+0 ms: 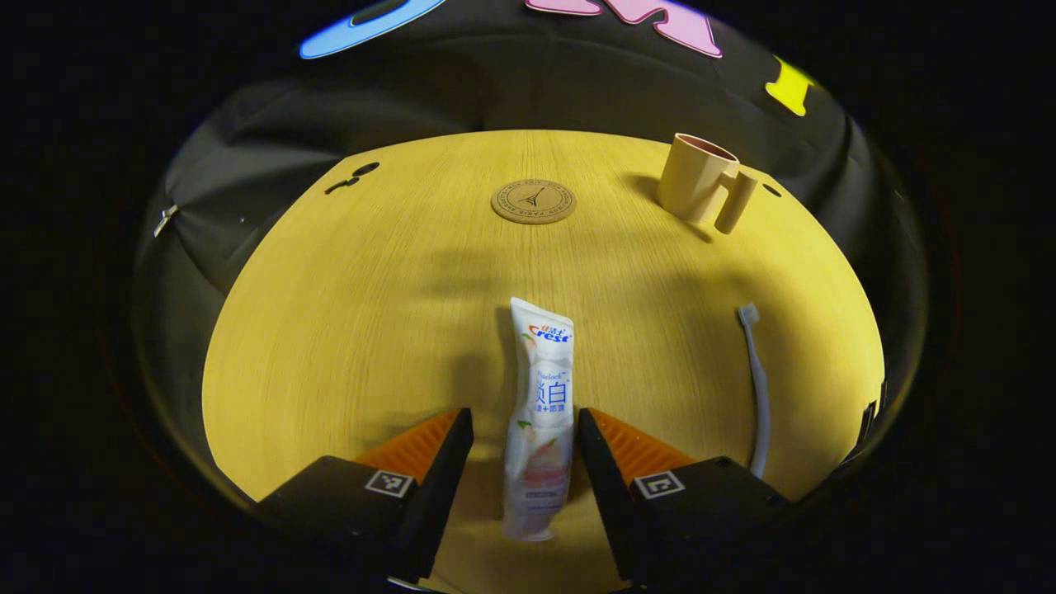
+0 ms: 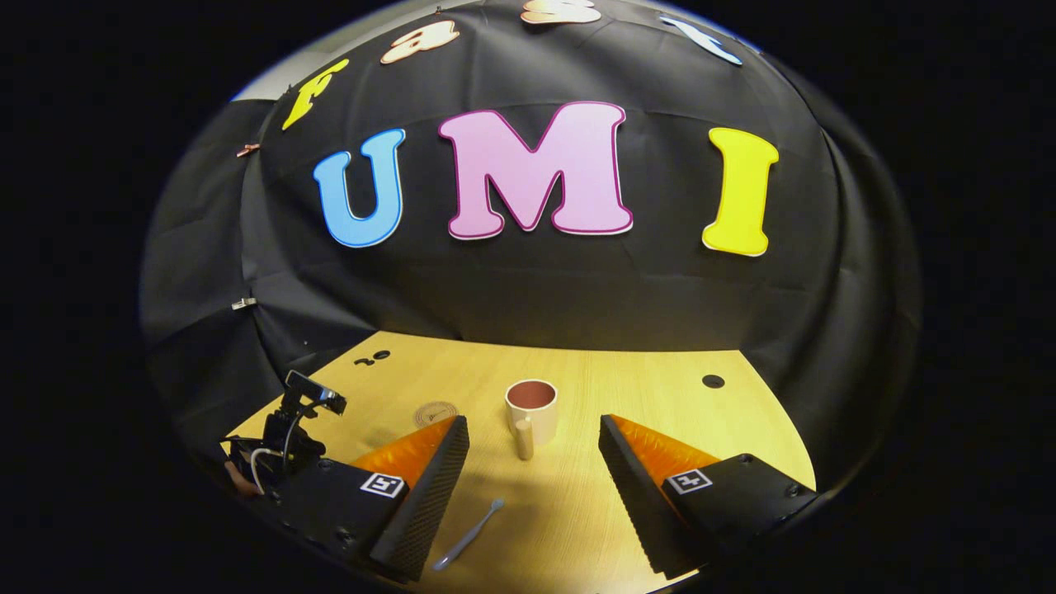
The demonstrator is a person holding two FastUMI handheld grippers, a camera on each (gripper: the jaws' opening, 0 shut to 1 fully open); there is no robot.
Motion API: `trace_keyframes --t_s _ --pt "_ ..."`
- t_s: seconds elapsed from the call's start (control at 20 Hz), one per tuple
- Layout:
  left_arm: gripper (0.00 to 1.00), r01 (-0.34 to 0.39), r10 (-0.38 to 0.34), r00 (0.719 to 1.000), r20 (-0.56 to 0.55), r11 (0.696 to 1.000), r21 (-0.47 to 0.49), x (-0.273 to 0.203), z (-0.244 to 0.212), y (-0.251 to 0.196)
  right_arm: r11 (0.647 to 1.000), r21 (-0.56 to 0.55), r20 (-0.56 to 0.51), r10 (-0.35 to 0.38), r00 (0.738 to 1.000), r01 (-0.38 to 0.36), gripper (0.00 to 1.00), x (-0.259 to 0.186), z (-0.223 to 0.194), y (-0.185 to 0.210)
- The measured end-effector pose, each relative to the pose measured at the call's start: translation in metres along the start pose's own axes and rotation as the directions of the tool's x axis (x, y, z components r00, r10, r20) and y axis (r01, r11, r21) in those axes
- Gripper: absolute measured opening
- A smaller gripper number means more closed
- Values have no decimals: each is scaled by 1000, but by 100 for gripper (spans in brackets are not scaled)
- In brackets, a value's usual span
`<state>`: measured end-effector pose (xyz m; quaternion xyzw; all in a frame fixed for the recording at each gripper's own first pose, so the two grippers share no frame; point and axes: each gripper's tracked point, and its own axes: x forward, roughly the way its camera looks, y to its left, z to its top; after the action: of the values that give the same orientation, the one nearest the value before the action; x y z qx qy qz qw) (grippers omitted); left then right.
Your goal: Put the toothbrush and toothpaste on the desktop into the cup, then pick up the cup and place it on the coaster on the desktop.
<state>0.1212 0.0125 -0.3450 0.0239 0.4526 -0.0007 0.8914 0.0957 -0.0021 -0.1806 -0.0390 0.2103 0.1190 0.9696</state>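
1. left gripper view: the left gripper (image 1: pixel 525 437) is seen low over the worktop (image 1: pixel 346 330), its jaws parted, with the toothpaste (image 1: pixel 540 412) lying flat between them; whether either finger touches the tube cannot be told.
2. the toothbrush (image 1: pixel 757 388) lies to the tube's right, apart from it; the cup (image 1: pixel 697 177) stands empty at the far right, and the coaster (image 1: pixel 534 201) lies bare at the far middle.
3. in the right gripper view, the right gripper (image 2: pixel 534 462) is held higher, its jaws wide apart and holding nothing, with the cup ahead between them.
4. the first step is judged to be in hand: picking up the toothpaste.
5. next, the jaws are to be closed on the tube, which is then to be lifted and carried to the cup.
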Motion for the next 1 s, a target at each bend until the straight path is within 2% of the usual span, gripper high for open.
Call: trace_keyframes --t_s 0.05,0.1,0.2,0.3,0.35,0.4,0.6,0.7,0.75,0.9,1.0 --pt "78 6 -6 1000 -7 1000 12 2 0 -3 1000 2 -13 -4 1000 4 98 0 -5 3" --pt "63 10 -10 1000 -5 1000 26 4 2 -6 1000 2 -31 -7 999 7 98 1 -10 6" --pt "48 14 -13 1000 -25 999 36 5 2 -4 1000 1 -73 -16 997 16 98 1 -23 12" --pt "44 20 -18 999 -39 999 36 2 2 -2 1000 0 -115 -24 993 25 98 1 -37 16" --pt "47 21 -20 999 -40 999 30 1 4 -3 999 -3 -140 -33 990 33 98 2 -45 17" --pt "39 27 -26 999 -38 999 35 2 4 -3 999 -4 -166 -42 985 42 98 2 -53 16" --pt "30 71 -70 997 -11 997 16 0 6 -3 996 30 -264 -70 962 81 98 5 -84 17" --pt "34 92 -92 996 -1 996 -13 -2 6 -3 995 37 -301 -76 951 91 98 7 -98 22" --pt "29 98 -98 995 13 995 -16 -6 6 -3 995 30 -318 -79 945 93 98 8 -103 24" --pt "29 120 -120 991 62 993 -6 -29 13 1 996 15 -366 -79 927 90 98 19 -121 34" --pt "29 132 -131 987 97 991 -7 -46 17 4 994 45 -419 -74 905 102 98 24 -138 40"
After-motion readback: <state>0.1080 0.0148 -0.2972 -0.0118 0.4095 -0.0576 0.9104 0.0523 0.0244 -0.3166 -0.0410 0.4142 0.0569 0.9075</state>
